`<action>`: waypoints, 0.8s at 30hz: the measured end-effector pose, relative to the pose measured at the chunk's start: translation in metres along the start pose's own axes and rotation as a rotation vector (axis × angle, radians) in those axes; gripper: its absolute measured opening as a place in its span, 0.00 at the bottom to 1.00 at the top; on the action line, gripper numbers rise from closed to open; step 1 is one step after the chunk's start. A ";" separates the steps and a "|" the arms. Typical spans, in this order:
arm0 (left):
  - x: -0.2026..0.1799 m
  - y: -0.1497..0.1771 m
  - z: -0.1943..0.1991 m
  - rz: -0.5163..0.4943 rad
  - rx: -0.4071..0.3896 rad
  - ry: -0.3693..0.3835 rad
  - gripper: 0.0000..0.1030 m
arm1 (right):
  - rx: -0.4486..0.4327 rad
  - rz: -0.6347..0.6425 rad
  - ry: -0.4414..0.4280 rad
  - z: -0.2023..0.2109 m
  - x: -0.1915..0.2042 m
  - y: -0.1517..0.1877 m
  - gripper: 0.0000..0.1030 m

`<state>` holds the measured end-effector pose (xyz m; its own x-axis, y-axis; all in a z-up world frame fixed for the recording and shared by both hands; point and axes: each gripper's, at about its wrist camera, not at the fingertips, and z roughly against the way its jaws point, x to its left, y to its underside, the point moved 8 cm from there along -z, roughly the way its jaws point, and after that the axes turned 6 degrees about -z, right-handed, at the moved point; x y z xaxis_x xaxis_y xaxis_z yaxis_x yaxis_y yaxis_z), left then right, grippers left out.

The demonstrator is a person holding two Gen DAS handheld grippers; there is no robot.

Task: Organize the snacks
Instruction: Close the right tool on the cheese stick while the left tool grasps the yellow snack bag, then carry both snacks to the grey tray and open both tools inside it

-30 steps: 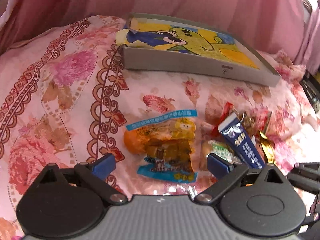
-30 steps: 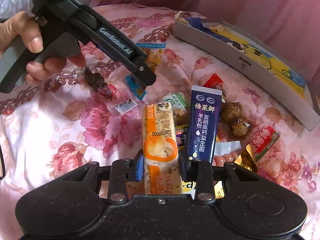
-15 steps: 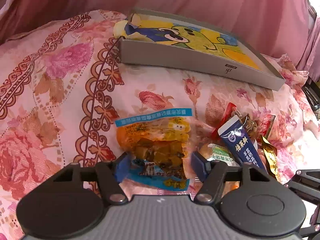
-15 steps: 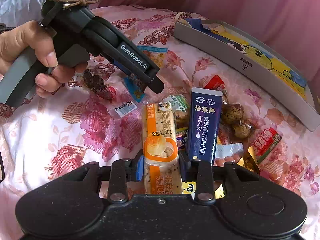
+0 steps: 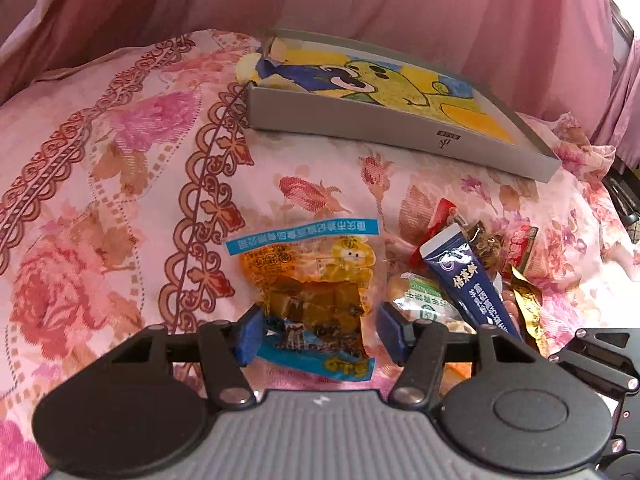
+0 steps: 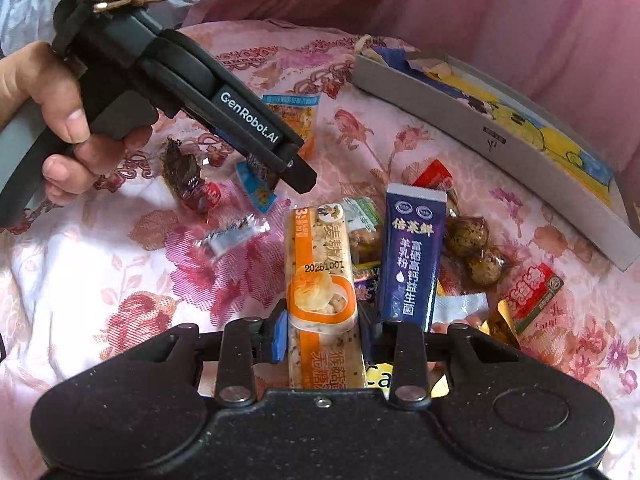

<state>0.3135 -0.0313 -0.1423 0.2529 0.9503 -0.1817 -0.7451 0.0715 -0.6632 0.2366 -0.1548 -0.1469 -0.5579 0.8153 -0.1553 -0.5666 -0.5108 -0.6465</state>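
On a bed covered with a pink floral bedspread, loose snack packets lie scattered in front of a shallow grey box lined with a yellow and blue cartoon picture. Seen from the left wrist, the left tongs are spread apart, their blue pads on either side of a clear orange snack pouch with a light blue band, which lies flat on the bedspread; the left pad looks to touch its edge, the right pad stands just clear. Just beside the pouch to the right sits a dark blue sachet among other small wrappers. Seen from the right wrist, the right tongs are clenched around an orange and white snack bar, which points away from the camera. The dark blue sachet lies just beside the bar. A person's hand holds the left tool's black handle above the bedspread, over a dark red-wrapped snack.
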 end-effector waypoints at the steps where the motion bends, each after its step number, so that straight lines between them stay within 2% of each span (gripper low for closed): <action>1: 0.000 0.000 0.003 0.004 -0.005 -0.004 0.62 | -0.010 0.006 0.000 0.002 0.001 -0.001 0.35; 8: 0.003 -0.013 0.026 0.035 -0.080 -0.034 0.62 | -0.101 0.012 0.043 0.018 0.000 -0.015 0.35; 13: -0.001 -0.038 0.038 0.032 -0.173 -0.042 0.62 | -0.206 -0.017 0.137 0.032 -0.021 -0.035 0.35; 20: -0.016 -0.092 0.037 0.037 -0.264 -0.050 0.62 | -0.389 -0.189 0.314 0.043 -0.085 -0.076 0.35; 24: -0.024 -0.125 0.025 0.058 -0.307 -0.080 0.62 | -0.465 -0.338 0.343 0.044 -0.121 -0.089 0.35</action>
<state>0.3851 -0.0555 -0.0363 0.1568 0.9719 -0.1756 -0.5329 -0.0664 -0.8436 0.3278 -0.2198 -0.0382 -0.1279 0.9895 -0.0668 -0.3135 -0.1043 -0.9439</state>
